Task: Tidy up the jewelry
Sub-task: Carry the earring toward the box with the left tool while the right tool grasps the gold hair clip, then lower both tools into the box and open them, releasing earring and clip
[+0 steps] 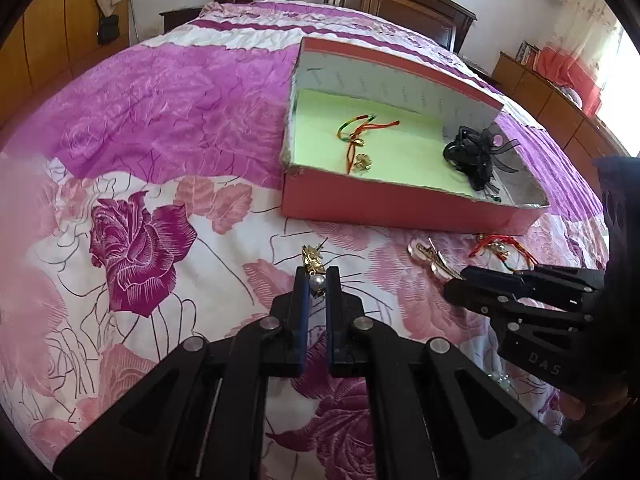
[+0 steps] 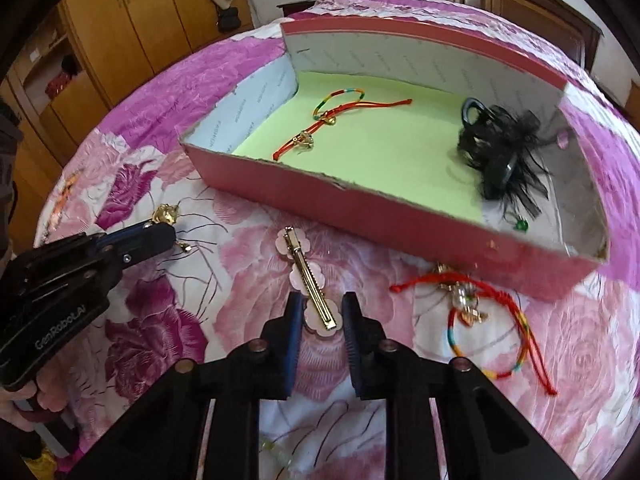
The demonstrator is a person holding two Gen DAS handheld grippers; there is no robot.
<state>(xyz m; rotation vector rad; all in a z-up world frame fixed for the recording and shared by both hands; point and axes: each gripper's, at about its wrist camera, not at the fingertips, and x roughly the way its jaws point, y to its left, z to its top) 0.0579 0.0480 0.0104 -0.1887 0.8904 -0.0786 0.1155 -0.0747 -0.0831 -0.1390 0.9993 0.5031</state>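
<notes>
At the lower centre of the left wrist view, our left gripper (image 1: 316,280) is clamped tight on a gold earring (image 1: 313,267) with a pearl, just above the floral bedspread (image 1: 140,240). In the right wrist view, our right gripper (image 2: 322,310) stands narrowly parted around a gold hair clip (image 2: 310,280); we cannot tell whether its pads touch it. The pink box (image 2: 360,208) fills the upper right.

Shiny gold metal hair clip (image 2: 314,280) on matt floral cloth bedspread (image 2: 248,264)
</notes>
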